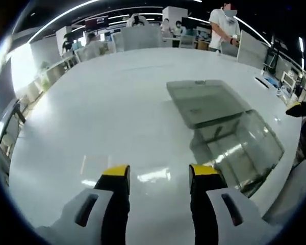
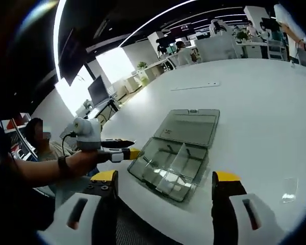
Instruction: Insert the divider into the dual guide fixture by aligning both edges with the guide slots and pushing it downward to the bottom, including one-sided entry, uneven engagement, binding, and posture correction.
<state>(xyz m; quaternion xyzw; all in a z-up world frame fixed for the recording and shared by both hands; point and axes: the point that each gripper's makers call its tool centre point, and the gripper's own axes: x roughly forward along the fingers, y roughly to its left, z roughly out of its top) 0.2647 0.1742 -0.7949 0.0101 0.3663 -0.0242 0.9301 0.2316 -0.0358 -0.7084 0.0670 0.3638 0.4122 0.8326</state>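
Currently we hold both grippers apart over the tabletop [image 1: 117, 112].
Left gripper [image 1: 159, 179] and right gripper [image 2: 166, 184] fingers released, empty; clear fixture box [image 2: 176, 153] lies lid-open between; divider [image 2: 289, 187] just right of box.

Clear box open on the white table, divider lying apart from it

The clear plastic box [image 2: 168, 166] sits near the table's edge with its lid [image 2: 189, 127] swung fully back and lying flat behind it — thin partitions split the tray into compartments. In the left gripper view the same box [image 1: 242, 148] lies to the right, its greyish lid [image 1: 206, 102] flat on the tabletop. A small clear divider [image 2: 289, 188] lies flat on the table — well apart from the box.
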